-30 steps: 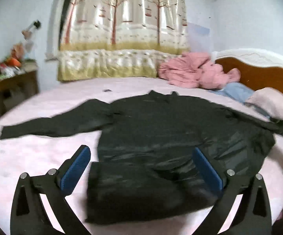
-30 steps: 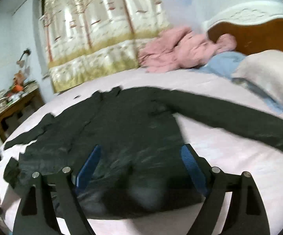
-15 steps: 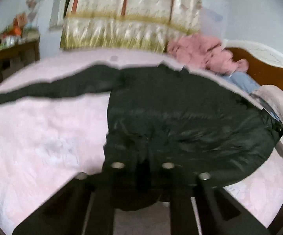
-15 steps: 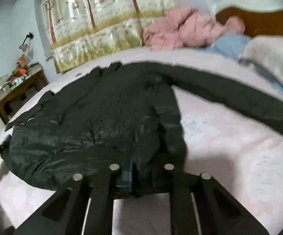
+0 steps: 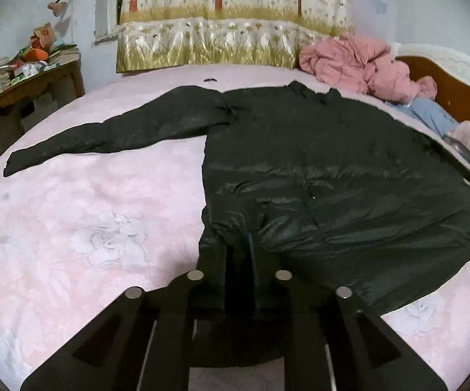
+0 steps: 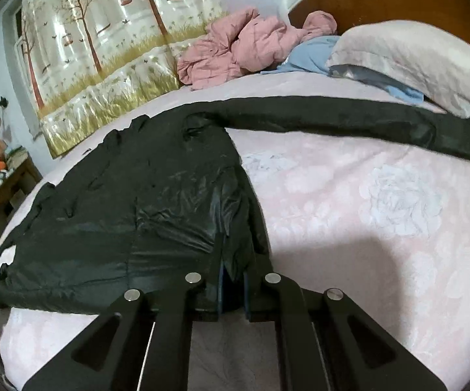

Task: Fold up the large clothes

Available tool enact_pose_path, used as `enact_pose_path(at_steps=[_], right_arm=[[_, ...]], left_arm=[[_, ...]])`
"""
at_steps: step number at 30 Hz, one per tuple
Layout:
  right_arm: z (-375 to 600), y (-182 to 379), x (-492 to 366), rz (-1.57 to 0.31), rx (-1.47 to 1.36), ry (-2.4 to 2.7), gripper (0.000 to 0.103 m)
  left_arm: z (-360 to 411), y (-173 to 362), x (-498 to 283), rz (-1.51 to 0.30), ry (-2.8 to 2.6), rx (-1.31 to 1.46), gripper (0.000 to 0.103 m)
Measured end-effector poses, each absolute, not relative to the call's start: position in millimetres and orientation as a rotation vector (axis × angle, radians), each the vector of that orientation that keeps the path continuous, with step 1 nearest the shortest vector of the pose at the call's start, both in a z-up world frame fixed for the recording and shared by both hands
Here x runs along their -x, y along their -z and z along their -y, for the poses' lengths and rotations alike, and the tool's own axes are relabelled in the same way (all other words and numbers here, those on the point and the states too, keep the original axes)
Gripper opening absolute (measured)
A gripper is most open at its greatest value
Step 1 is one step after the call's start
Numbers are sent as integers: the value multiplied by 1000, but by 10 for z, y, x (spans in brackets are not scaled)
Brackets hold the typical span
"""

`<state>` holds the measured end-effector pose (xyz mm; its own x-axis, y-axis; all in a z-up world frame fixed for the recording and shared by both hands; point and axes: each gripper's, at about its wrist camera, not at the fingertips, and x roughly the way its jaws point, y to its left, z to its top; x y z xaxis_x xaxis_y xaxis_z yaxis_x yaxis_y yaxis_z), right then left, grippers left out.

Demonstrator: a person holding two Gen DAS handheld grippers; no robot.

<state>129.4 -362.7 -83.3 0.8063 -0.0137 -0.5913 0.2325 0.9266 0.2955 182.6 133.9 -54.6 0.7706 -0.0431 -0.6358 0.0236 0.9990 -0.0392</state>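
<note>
My left gripper (image 5: 239,244) has the bottom hem of the black jacket (image 5: 316,169) bunched between its jaws, which are easing apart while the cloth sits between them; my right gripper (image 6: 233,260) is clamped tight on the hem at the jacket's other bottom corner. There are no bins or baskets here; the only thing bearing anything is the bed (image 5: 72,228), and on its pink flowered sheet lie the jacket, a crumpled pink coat (image 5: 358,62), a blue cloth (image 6: 313,55) and a pillow (image 6: 407,55) by the headboard (image 6: 397,0). The jacket lies flat with its collar pointing away from me toward the curtain (image 5: 235,16) and its hem at the near edge, so its body runs from me to the far side, while both sleeves stretch out sideways across the bed. Bare sheet lies open beyond each sleeve and beside the body. A cluttered wooden desk (image 5: 23,97) stands off the bed's left side.
</note>
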Motion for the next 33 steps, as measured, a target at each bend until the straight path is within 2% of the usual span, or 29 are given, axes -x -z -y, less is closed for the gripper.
enact_pose_path(at_steps=[2,11,16,20,26,27,31,33], right_arm=[[3643,839,-1285,-612,-381,126,7],[3523,815,-1282,-609,-316,165,9],[3486,801,-1260,-610,-311,167,9],[3480,783,-1248,-608,-305,170,10],[3480,752,-1238,-604,-302,172,10],[3476,758,-1246,-604,-302,172,10],[3474,756,-1244,-605,-298,174,10],[3477,766,-1247,-604,-300,172,10]], left_arm=[[-1380,565,-1838,-700,21,42,21],[-1400,456,-1674,-587,20,31,21],[-1410,423,-1636,-560,-4,26,28],[-1372,383,-1558,-514,-11,-1,45],[-1357,318,-1459,-447,-16,-16,52],[-1358,309,-1445,-438,-17,-15,57],[-1362,291,-1427,-420,-18,-9,64],[-1360,280,-1413,-409,-21,-9,79]])
